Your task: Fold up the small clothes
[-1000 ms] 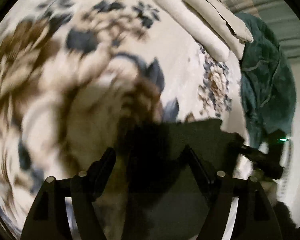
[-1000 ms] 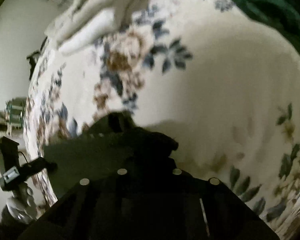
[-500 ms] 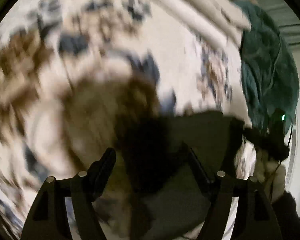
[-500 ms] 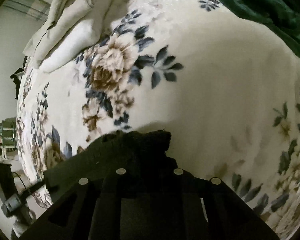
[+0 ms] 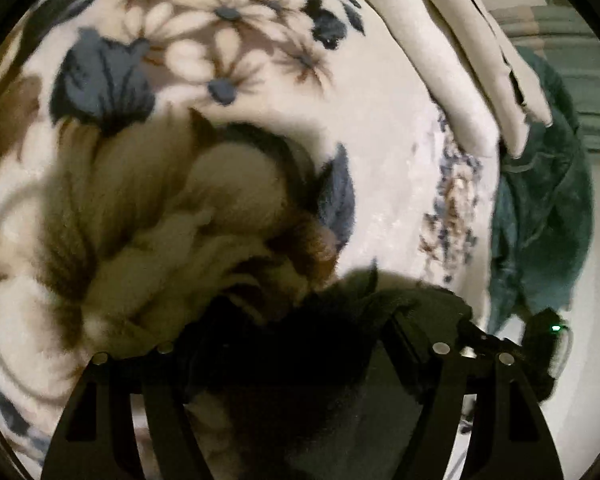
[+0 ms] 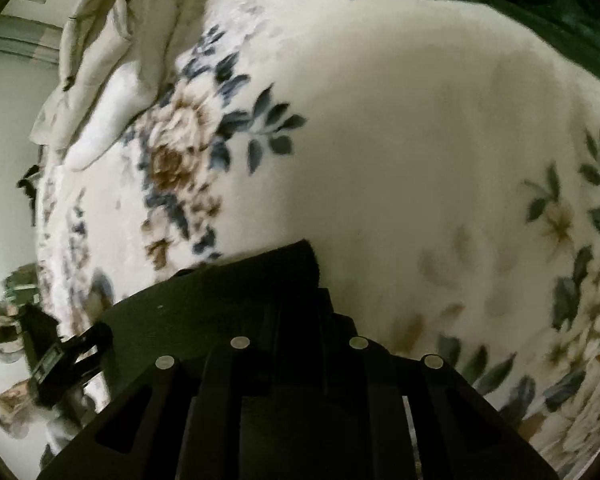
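A small dark garment lies spread on the floral blanket. My left gripper hangs just over its near part, open wide, and its tips are lost against the dark cloth. In the right wrist view the same garment stretches left from my right gripper. That gripper's jaws are opening, and the garment's corner lies loose between them. Each gripper also shows in the other's view: the right gripper has a green light, and the left gripper is at the garment's far end.
Folded beige clothes lie at the far side of the blanket, and the same beige clothes show in the right wrist view. A crumpled dark green garment lies by the bed's edge. The blanket's pale stretch runs right of the dark garment.
My left gripper has sunk closer to the blanket over the dark garment. The right gripper's fingers have parted a little, and the bunched corner now lies flatter.
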### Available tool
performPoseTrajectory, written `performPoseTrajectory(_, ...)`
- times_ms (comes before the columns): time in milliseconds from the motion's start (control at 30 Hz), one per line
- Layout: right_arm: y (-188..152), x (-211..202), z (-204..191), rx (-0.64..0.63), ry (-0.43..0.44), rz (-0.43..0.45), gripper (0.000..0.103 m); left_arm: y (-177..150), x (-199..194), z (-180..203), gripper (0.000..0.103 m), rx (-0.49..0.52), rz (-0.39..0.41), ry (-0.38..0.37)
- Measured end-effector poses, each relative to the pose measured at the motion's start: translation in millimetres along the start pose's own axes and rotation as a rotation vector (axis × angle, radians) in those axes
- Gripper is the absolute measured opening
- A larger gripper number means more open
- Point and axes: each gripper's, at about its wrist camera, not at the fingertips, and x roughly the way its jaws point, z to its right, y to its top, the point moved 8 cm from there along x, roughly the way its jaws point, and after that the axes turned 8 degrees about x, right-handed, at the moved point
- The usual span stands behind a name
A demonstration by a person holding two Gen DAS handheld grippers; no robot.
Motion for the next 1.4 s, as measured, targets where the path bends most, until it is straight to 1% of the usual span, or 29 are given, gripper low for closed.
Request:
performPoseTrajectory(33, -1, 0, -2, 0.0, 0.022, -0.009, 0.042, 0, -1, -2, 0.072, -0.021, 0.0, -0.025)
performPoseTrajectory(67, -3, 1, -3, 0.0, 0.048, -0.023, 0.046, -2, -1, -1, 0.072, -0.035, 0.005, -0.042)
performPoseTrajectory(100, -4, 4, -6, -0.003, 0.072, -0.041, 0.047, -1, -1, -2, 0.072, -0.048, 0.01, -0.056)
performPoseTrajectory(133, -5, 9, -8, -0.009, 0.094, -0.066, 0.046, 0, -1, -2, 0.072, -0.058, 0.015, -0.058)
performPoseTrajectory(167, -5, 14, -12, -0.023, 0.098, -0.078, 0.042, 2, 1, -1, 0.067, -0.06, 0.02, -0.05)
performPoseTrajectory(200, -2, 17, -14, -0.056, 0.067, -0.053, 0.016, 7, -2, -4, 0.062, -0.046, 0.039, -0.004)
performPoseTrajectory(233, 2, 20, -15, -0.088, 0.004, -0.029, 0.008, 11, -6, -6, 0.06, -0.027, 0.051, 0.035)
performPoseTrajectory(267, 5, 21, -15, -0.107, -0.049, -0.014, 0.008, 16, -10, -6, 0.06, -0.019, 0.067, 0.053)
performPoseTrajectory(333, 12, 18, -19, -0.1, -0.077, 0.01, 0.008, 15, -25, -5, 0.062, -0.047, 0.077, 0.044)
performPoseTrajectory(367, 14, 14, -20, -0.084, -0.071, 0.013, 0.008, 10, -32, -2, 0.062, -0.06, 0.072, 0.016)
performPoseTrajectory(467, 10, 1, -27, -0.051, 0.009, 0.004, 0.009, -27, -40, 5, 0.062, -0.104, 0.012, -0.049)
performPoseTrajectory(533, 4, -4, -25, -0.045, 0.022, 0.006, 0.009, -53, -33, 9, 0.06, -0.144, -0.03, -0.074)
performPoseTrajectory(600, -5, -2, -20, -0.038, 0.012, -0.005, 0.009, -64, -24, 10, 0.059, -0.157, -0.021, -0.075)
performPoseTrajectory(667, -12, 2, -14, -0.032, 0.001, -0.02, 0.009, -59, -16, 4, 0.05, -0.177, -0.007, -0.063)
performPoseTrajectory(700, -14, 5, -10, -0.027, -0.009, -0.023, 0.009, -52, -12, -1, 0.049, -0.206, 0.01, -0.061)
performPoseTrajectory(733, -15, 6, -7, -0.023, -0.013, -0.025, 0.009, -42, -9, -3, 0.044, -0.22, 0.04, -0.065)
performPoseTrajectory(867, -17, 11, -8, -0.023, -0.015, -0.014, 0.009, -16, -8, -9, 0.043, -0.257, 0.091, -0.116)
performPoseTrajectory(933, -18, 12, -9, -0.028, -0.017, -0.011, 0.009, -10, -14, -1, 0.043, -0.189, 0.117, -0.103)
performPoseTrajectory(967, -19, 13, -10, -0.032, -0.02, -0.012, 0.009, -7, -17, 6, 0.043, -0.104, 0.126, -0.084)
performPoseTrajectory(1033, -20, 14, -9, -0.034, -0.024, -0.02, 0.009, 0, -18, 7, 0.043, -0.023, 0.119, -0.064)
performPoseTrajectory(1067, -22, 15, -9, -0.037, -0.025, -0.026, 0.009, 8, -15, 4, 0.043, -0.027, 0.096, -0.112)
performPoseTrajectory(1100, -23, 16, -10, -0.044, -0.028, -0.033, 0.009, 14, -16, -2, 0.043, -0.055, 0.087, -0.136)
performPoseTrajectory(1167, -24, 15, -10, -0.065, -0.044, -0.035, 0.009, 32, -27, -21, 0.041, -0.145, 0.121, -0.142)
performPoseTrajectory(1200, -24, 13, -11, -0.072, -0.048, -0.033, 0.009, 40, -36, -23, 0.041, -0.178, 0.143, -0.177)
performPoseTrajectory(1233, -25, 11, -11, -0.077, -0.05, -0.03, 0.009, 43, -46, -24, 0.044, -0.181, 0.149, -0.18)
performPoseTrajectory(1300, -25, 8, -9, -0.072, -0.052, -0.024, 0.009, 32, -58, -15, 0.045, -0.117, 0.109, -0.126)
performPoseTrajectory(1333, -26, 6, -8, -0.065, -0.047, -0.024, 0.009, 19, -60, -11, 0.052, -0.091, 0.076, -0.115)
performPoseTrajectory(1367, -26, 4, -6, -0.056, -0.043, -0.025, 0.009, 7, -62, -9, 0.055, -0.086, 0.05, -0.115)
performPoseTrajectory(1400, -27, 2, -4, -0.046, -0.04, -0.026, 0.009, -8, -62, -8, 0.055, -0.096, 0.029, -0.124)
